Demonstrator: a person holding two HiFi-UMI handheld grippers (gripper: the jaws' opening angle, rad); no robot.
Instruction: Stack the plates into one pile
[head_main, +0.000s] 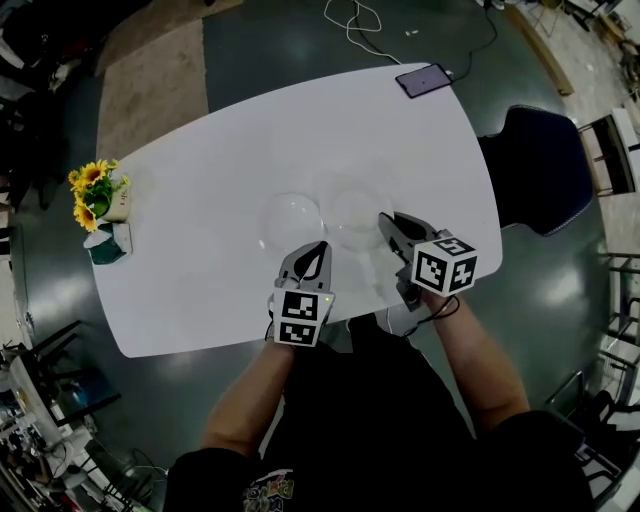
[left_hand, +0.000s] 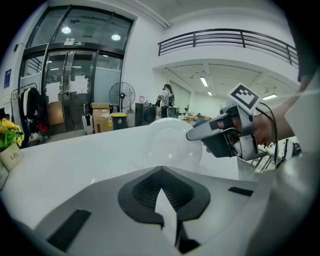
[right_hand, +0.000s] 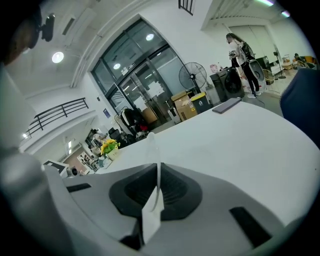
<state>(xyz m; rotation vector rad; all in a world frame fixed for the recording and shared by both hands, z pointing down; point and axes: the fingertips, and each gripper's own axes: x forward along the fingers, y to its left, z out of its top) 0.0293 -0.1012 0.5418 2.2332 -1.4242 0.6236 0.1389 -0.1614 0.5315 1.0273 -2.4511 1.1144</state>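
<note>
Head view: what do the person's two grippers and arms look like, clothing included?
The left gripper and right gripper are grey two-jaw handheld tools with dark inner pads, each carrying a white cube with black square markers. A thin black cable loops by the right one. The person wears a black short-sleeved top.

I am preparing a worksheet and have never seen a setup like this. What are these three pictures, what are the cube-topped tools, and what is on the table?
There is no robot here. A person holds a two-jaw gripper in each hand, and the marker cubes are part of those grippers. The head view looks down from the person's head. Each gripper view looks along one gripper's jaws. On the white table are a pot of sunflowers, a phone and a clear plate. The right gripper is shut on a second plate, holding it tilted. The left gripper has its jaws together near the clear plate; whether they pinch it is unclear.
</note>
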